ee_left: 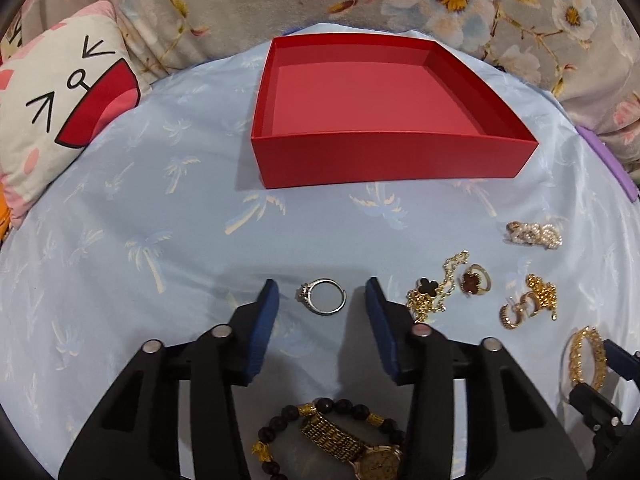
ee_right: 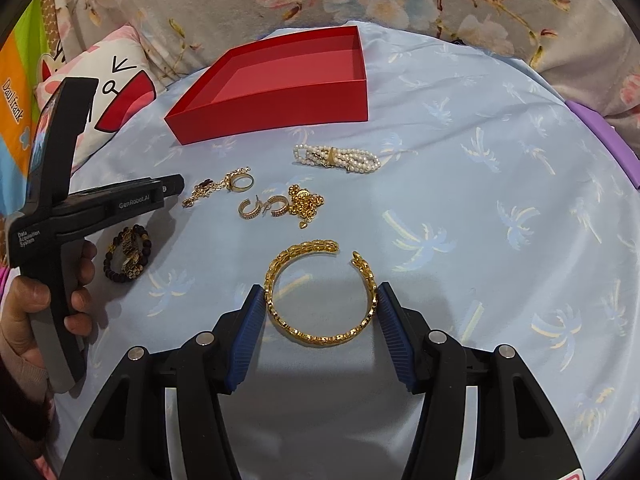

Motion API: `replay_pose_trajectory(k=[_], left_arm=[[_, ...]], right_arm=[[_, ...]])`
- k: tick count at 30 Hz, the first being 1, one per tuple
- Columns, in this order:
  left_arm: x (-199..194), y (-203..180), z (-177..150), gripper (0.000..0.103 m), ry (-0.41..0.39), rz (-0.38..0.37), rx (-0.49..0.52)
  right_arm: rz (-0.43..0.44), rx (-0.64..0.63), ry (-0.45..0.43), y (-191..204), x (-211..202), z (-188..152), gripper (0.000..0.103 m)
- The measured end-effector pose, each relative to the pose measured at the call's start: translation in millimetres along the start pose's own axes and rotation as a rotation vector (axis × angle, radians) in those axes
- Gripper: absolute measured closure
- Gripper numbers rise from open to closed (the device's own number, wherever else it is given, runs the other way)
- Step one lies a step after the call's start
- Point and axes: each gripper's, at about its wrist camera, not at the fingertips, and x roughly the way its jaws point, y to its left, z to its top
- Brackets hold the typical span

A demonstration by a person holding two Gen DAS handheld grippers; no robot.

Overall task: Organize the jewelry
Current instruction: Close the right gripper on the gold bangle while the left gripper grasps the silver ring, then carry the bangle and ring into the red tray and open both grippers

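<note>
A red open box (ee_left: 392, 156) stands empty on the blue cloth; it also shows in the right wrist view (ee_right: 280, 104). My left gripper (ee_left: 323, 292) is open with a silver ring (ee_left: 322, 296) lying between its fingertips on the cloth. My right gripper (ee_right: 322, 300) is open around a gold bangle (ee_right: 320, 292), whose sides sit against or very near both blue pads; the bangle rests on the cloth. The bangle also shows at the right edge of the left wrist view (ee_left: 588, 358).
Loose jewelry lies on the cloth: pearl bracelet (ee_right: 338, 158), gold chain (ee_right: 306, 202), hoop earrings (ee_right: 264, 206), clover necklace (ee_left: 434, 288), clover ring (ee_left: 476, 280), bead bracelet with gold watch (ee_left: 340, 436). A cartoon pillow (ee_left: 60, 112) lies left; floral bedding lies behind.
</note>
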Motion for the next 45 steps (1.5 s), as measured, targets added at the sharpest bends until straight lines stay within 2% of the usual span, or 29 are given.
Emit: replay_pose_trajectory(k=[2,8,13,16,19,23,27,32,35,37,42,45], left_arm=[[-2,1,0,0.079,-0.001,-0.012,-0.005],[-9,2,-3,0.08,-0.003,-0.044,-0.012],[-43,1,2,0.08,-0.043,-0.094,-0.005],[-68,-1,18,0.08,-0.085,-0.13,0.018],[-85,-3,44,0.08,-0.129,-0.158,0.038],[-88,-5,94,0.08,-0.206,-0.142,0.04],[-56,-6,153,0.08,-0.214,-0.122,0.037],[10,3,212,0.08,-0.135,-0.131,0.002],[50,8,236,0.08,-0.075,-0.138,-0.032],[73,9,245,0.08,-0.037,-0.154,-0.039],[126,4,256,0.08,0.038,-0.079,-0.018],[146,3,256,0.079,0.08,-0.063,-0.021]], right_arm=[[0.002,0.002,0.001,0,0,0,0.047],[0.008,0.001,-0.004,0,-2,0,0.047],[0.021,-0.012,-0.039,-1,-18,13,0.047],[0.031,-0.057,-0.069,0,-30,36,0.047],[0.076,-0.073,-0.101,0,-37,76,0.047],[0.089,-0.082,-0.162,7,-31,139,0.047],[0.119,-0.062,-0.14,16,11,211,0.047],[0.097,-0.018,-0.037,14,91,281,0.047],[0.116,0.022,0.033,11,134,304,0.047],[0.08,0.019,0.053,12,155,315,0.047],[0.021,0.01,0.081,8,187,332,0.047],[-0.006,0.002,0.094,6,200,337,0.047]])
